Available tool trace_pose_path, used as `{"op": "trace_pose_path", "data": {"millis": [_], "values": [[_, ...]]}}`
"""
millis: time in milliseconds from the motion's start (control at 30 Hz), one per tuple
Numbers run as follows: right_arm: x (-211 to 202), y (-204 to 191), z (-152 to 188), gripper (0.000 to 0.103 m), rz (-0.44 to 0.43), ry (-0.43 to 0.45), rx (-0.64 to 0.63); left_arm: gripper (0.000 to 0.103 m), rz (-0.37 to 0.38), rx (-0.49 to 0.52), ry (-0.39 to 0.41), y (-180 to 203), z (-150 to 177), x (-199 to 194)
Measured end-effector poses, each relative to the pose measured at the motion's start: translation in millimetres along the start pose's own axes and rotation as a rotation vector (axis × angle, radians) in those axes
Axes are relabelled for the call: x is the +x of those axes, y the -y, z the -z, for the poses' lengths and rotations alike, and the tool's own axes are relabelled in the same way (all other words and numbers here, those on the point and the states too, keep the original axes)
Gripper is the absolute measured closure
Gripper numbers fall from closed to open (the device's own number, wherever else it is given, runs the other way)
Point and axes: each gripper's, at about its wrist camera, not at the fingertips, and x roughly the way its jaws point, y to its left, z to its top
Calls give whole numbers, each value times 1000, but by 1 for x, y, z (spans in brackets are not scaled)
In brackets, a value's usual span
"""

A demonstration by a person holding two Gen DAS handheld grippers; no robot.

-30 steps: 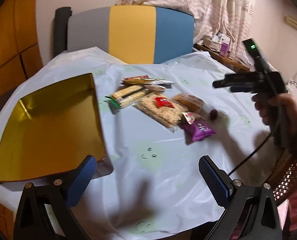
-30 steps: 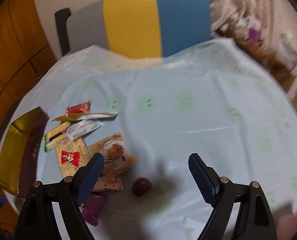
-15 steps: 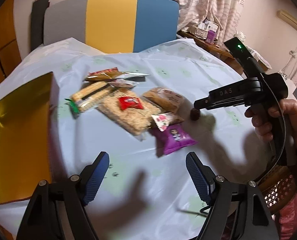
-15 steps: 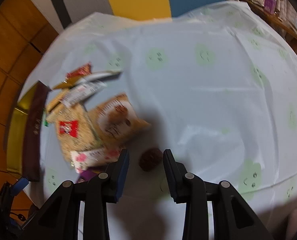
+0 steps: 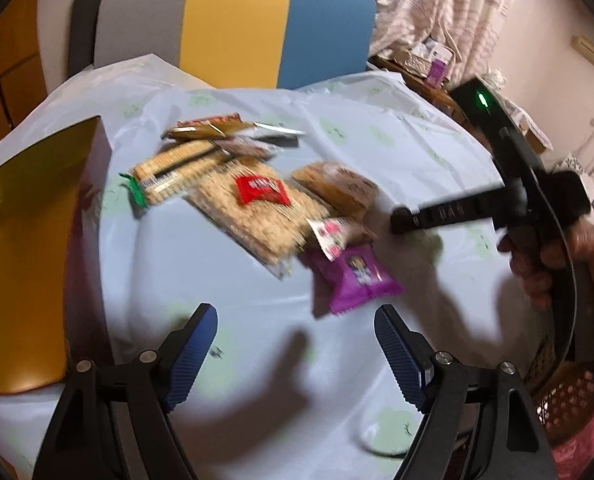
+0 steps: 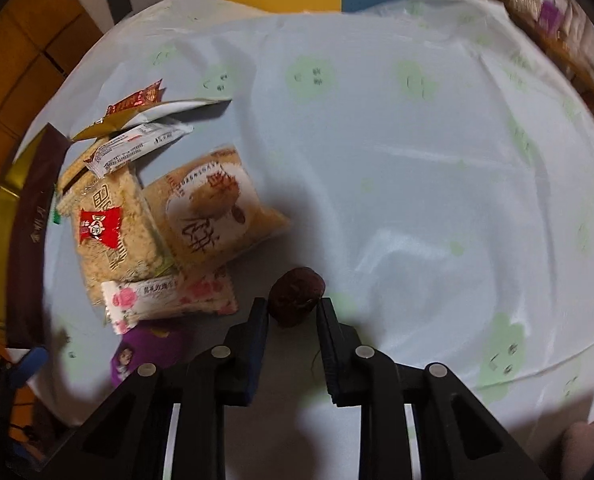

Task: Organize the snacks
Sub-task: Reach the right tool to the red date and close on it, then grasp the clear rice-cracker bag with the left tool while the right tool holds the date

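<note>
wrinkled dark-red date (image 6: 296,295) (small, roundish), matte skin

Domestic room, probably a dining area: round desk (image 5: 225,280) under a pale printed plastic cover; padded chair (image 5: 233,20) in grey, yellow and blue; floral curtain (image 5: 449,4); cluttered wooden side shelf (image 5: 417,64); wood-panelled wall (image 6: 25,40).

The left gripper (image 5: 296,344) is showing black arms, silver screws and ribbed blue fingers (image 5: 191,354). At three o'clock, the right gripper (image 5: 403,220) is glowing one green light.
</note>
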Motion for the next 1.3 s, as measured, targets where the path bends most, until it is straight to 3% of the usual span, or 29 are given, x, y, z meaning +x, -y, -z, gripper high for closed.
{"op": "trace_pose_path", "data": {"millis": [133, 300, 367, 533, 767, 900, 1000, 1167, 1300], "values": [[-1, -3, 2, 79, 21, 5, -19, 23, -7, -90, 17, -21, -16, -1], [-4, 1, 4, 79, 50, 3, -8, 43, -51, -172, -27, -40, -40, 10], [-5, 2, 4, 79, 54, 3, -14, 56, -53, -188, -18, -44, -51, 14], [-6, 3, 2, 79, 63, 5, -21, 57, -113, -136, 31, -39, -80, 27], [-5, 2, -1, 79, 78, 6, -30, 57, -208, 2, -29, -22, -101, 71], [-4, -1, -2, 79, 84, 7, -39, 59, -252, 76, -67, -17, -93, 78], [-3, -2, -3, 79, 85, 7, -41, 59, -245, 87, -106, -20, -79, 77], [0, -7, -2, 79, 95, 9, -52, 60, -240, 89, -103, -28, -54, 53], [0, -9, 0, 79, 106, 12, -58, 60, -208, 48, -60, -30, -55, 39]]}}
